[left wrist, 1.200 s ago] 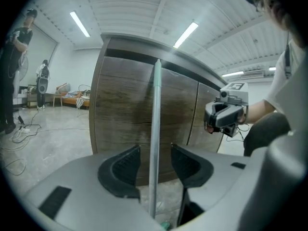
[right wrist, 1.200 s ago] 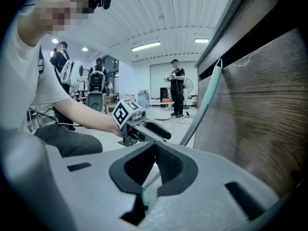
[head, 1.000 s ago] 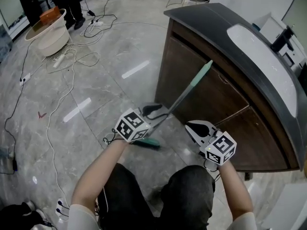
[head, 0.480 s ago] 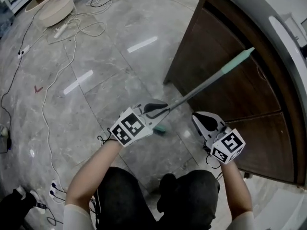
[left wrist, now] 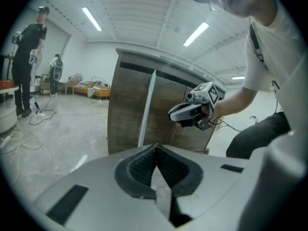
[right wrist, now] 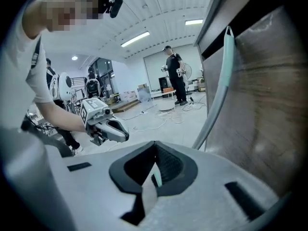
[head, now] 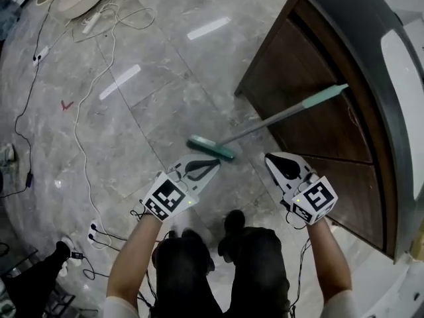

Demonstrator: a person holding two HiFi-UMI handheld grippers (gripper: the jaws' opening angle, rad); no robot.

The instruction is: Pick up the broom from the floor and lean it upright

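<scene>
Leaning: broom (head: 278, 116) on cabinet (head: 318, 65) | head view only: bristles (head: 211, 147)

- I work in a lab-like hall: a curved dark wooden reception counter (head: 305, 65) on polished grey marble floor (head: 159, 85).
- White cables (head: 77, 128) trailing; ceiling strip lights (left wrist: 91, 19).

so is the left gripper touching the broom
Apart. The left gripper view shows the left gripper with its jaws shut on nothing, and the broom leaning on the counter well beyond them.
</scene>
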